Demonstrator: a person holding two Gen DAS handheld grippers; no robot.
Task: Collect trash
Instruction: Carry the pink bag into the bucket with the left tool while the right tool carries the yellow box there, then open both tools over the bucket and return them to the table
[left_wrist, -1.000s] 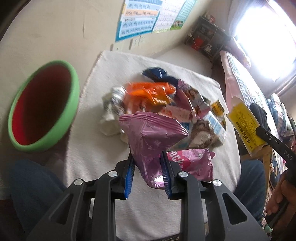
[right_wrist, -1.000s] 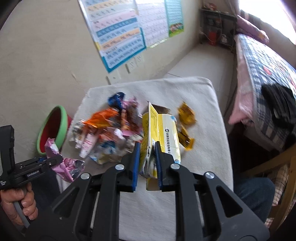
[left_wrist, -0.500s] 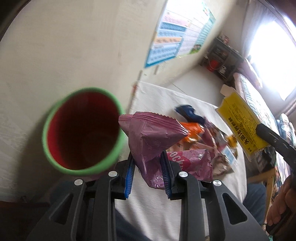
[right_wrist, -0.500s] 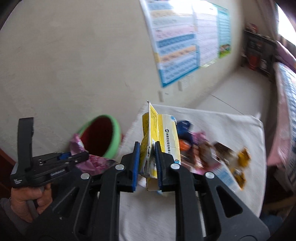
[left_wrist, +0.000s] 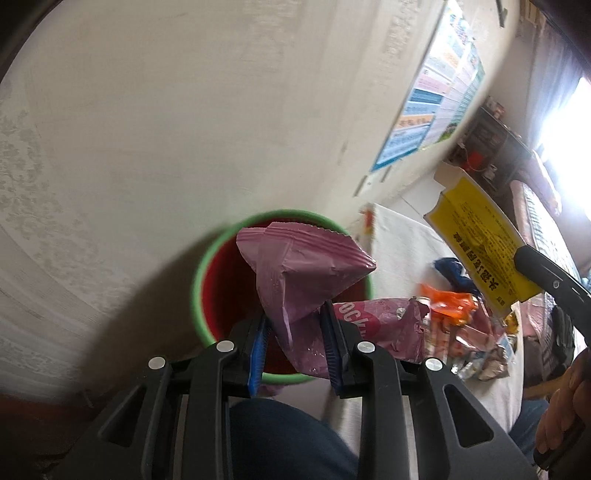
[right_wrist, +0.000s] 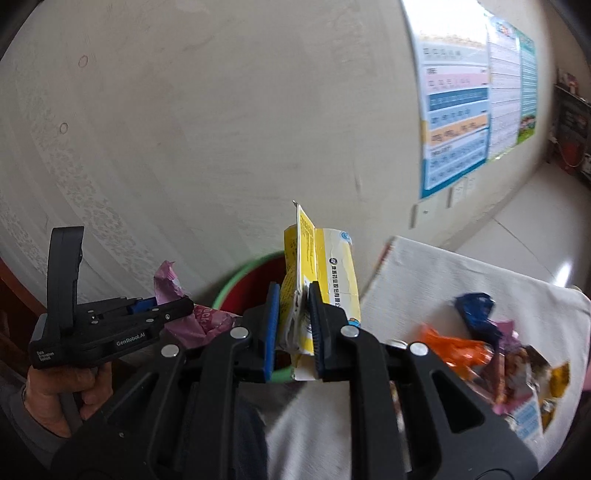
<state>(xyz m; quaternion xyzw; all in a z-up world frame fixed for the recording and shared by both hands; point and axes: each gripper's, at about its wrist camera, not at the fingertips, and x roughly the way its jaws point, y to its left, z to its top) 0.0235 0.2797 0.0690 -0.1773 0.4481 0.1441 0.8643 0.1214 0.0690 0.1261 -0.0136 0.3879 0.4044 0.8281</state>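
The left gripper (left_wrist: 295, 343) is closed on a pink snack bag (left_wrist: 299, 269), which hangs over the open mouth of the green bin (left_wrist: 197, 280) with a red inside. The right gripper (right_wrist: 293, 332) is clamped on a flattened yellow carton (right_wrist: 325, 273), just in front of the same bin. More wrappers (right_wrist: 480, 354) lie in a pile on the white cloth (right_wrist: 443, 273) at the right.
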